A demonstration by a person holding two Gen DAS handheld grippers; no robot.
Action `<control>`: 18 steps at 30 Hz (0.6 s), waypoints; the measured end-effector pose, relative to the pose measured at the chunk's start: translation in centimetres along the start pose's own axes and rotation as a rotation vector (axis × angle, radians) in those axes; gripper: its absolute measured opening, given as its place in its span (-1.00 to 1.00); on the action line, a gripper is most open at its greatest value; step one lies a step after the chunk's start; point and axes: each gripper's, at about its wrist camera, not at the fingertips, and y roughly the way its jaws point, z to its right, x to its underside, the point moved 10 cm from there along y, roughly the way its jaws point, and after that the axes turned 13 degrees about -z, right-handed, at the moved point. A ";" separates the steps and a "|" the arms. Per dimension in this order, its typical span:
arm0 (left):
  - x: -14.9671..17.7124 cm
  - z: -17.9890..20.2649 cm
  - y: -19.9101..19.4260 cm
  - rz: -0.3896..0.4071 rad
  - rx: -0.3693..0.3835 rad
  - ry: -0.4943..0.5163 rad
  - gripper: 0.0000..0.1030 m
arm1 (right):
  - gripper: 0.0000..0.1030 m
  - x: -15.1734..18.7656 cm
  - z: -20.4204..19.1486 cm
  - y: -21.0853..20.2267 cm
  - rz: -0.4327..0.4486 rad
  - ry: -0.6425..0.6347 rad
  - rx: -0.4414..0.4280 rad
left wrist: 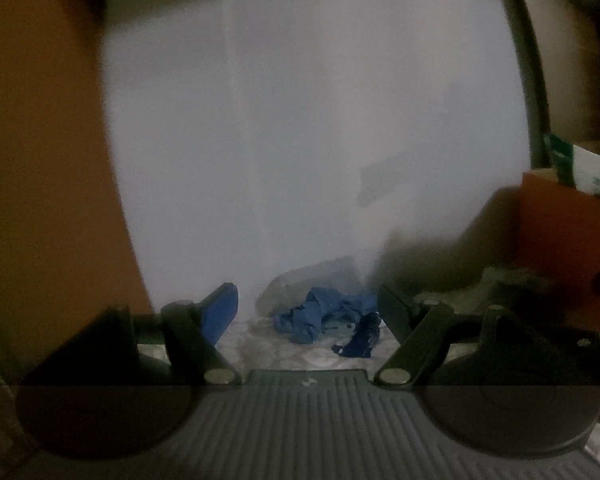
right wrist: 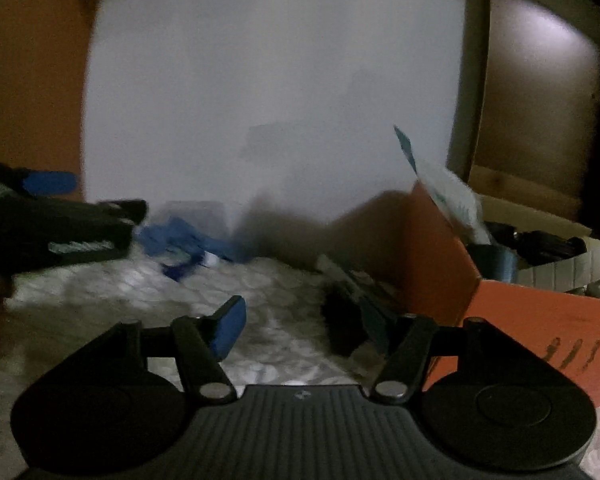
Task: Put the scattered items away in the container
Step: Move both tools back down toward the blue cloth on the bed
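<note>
- Blue crumpled item (left wrist: 324,318): 1 seen, wrinkled, soft-looking, w/ a darker blue strip at its right; laid on the patterned white surface (left wrist: 284,354) just ahead of the left gripper (left wrist: 306,312), between its fingers, not touched.
- Orange box (right wrist: 512,320): 1, open-topped, white packet (right wrist: 448,196) sticking out; right of right gripper (right wrist: 304,324).
- Left gripper: jaws spread wide, nothing held.
- Right gripper: jaws wide; dark blurred item (right wrist: 342,324) near right finger, contact can't be told.
</note>
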 end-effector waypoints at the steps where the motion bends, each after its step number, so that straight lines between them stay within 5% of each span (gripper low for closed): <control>1: 0.0 0.2 0.4 -0.002 0.009 -0.004 0.51 | 0.17 0.3 0.4 0.5 -0.014 0.008 0.011; 2: -0.1 0.2 0.6 -0.004 0.016 -0.007 0.51 | 0.15 0.3 0.8 1.1 -0.028 0.023 0.026; 8: 0.4 -0.4 1.0 -0.012 0.044 -0.023 0.50 | -0.99 1.4 2.9 0.7 -0.009 0.068 0.157; 18: 0.3 0.6 3.6 -0.074 0.075 -0.042 0.63 | -0.93 3.0 3.7 1.7 -0.129 0.164 0.170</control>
